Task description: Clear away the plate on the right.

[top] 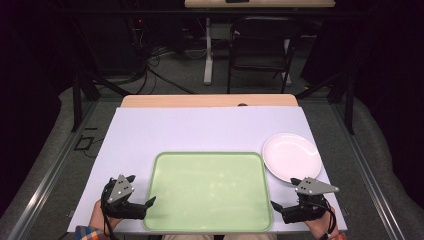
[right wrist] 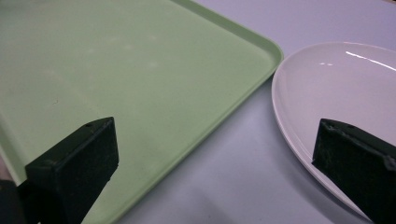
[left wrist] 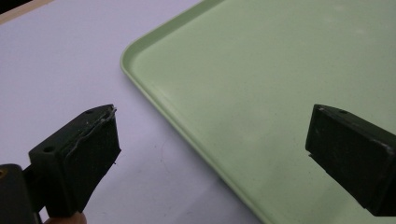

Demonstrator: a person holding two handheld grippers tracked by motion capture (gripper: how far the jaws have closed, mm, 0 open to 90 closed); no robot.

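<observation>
Left jaws: held wide apart on the left gripper [top: 141, 192]; nothing is gripped, and in the left gripper view the near left rim of the tray is seen between them.
Right jaws: likewise spread wide on the right gripper [top: 284, 195], with nothing gripped; in the right gripper view the gap between tray and plate is framed.
Tray [top: 210, 226]: pale green, rectangular, bare, laid at the near edge of the tabletop, about midway along it.
Plate [top: 291, 157]: white, round, bare, set just beside the tray's far right corner, near the right edge of the tabletop [top: 200, 127].
Gripper places: one is held at each near corner of the tray, left and right.
Writing: no brand, label or lettering can be read on anything.
</observation>
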